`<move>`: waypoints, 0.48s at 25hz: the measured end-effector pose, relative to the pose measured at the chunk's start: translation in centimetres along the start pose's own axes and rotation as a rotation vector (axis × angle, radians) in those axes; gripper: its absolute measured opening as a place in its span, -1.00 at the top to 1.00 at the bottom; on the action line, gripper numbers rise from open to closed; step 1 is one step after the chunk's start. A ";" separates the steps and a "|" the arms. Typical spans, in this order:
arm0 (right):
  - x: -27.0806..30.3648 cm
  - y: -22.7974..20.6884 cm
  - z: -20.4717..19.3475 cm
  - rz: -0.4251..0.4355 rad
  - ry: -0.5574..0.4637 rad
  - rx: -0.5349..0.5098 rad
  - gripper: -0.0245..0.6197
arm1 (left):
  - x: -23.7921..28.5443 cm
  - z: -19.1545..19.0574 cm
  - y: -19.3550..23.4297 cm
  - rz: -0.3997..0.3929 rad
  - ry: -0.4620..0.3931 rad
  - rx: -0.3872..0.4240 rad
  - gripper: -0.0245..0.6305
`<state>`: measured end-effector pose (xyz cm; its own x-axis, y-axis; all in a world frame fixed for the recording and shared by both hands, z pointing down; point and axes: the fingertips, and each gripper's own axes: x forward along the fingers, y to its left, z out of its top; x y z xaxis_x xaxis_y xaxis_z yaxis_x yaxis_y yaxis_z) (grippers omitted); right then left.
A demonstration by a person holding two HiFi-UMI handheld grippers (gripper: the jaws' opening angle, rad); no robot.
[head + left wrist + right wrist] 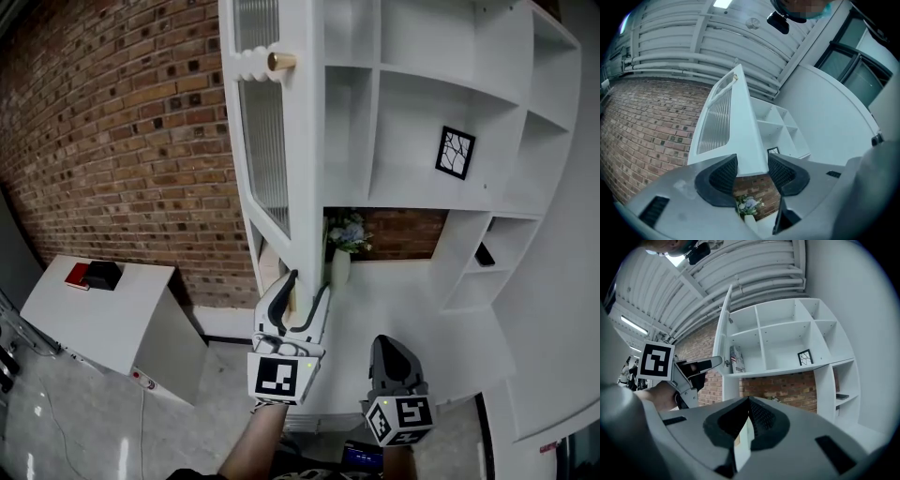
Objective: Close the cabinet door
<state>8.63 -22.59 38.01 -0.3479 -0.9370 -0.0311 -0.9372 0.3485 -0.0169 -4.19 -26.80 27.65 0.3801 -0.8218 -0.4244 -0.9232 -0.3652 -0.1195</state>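
Left claw (752, 172) released, its jaws standing either side of the lower edge of the cabinet door (740, 126). The door stands open, swung out from the white cabinet (441, 84). Right claw (749, 404) clenched and empty, low beside the left, clear of the door.

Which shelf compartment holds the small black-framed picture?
The wide middle compartment in the lower row, directly above the brick-backed opening with the flowers. The picture stands toward its right side; the other compartments in view show no picture.
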 end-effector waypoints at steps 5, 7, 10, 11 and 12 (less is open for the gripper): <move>-0.2 -1.9 0.0 -0.026 -0.001 -0.003 0.92 | 2.0 -0.9 -1.3 -0.051 0.027 -0.005 0.30; -0.2 -2.4 0.1 -0.033 -0.003 -0.008 0.92 | 3.0 -1.3 -1.7 -0.072 0.036 0.028 0.30; -0.1 -3.4 0.1 -0.050 0.003 -0.007 0.92 | 5.0 -2.1 -2.3 -0.091 0.044 0.030 0.29; 0.0 -3.7 0.0 -0.056 0.007 -0.005 0.92 | 5.9 -2.4 -2.5 -0.097 0.047 0.022 0.29; 0.1 -4.1 -0.1 -0.061 0.010 -0.004 0.92 | 6.9 -2.8 -2.6 -0.103 0.052 0.016 0.29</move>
<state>12.40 -24.09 38.13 -0.2903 -0.9567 -0.0203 -0.9567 0.2906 -0.0148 0.96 -32.75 27.51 0.4752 -0.8021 -0.3617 -0.8797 -0.4422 -0.1750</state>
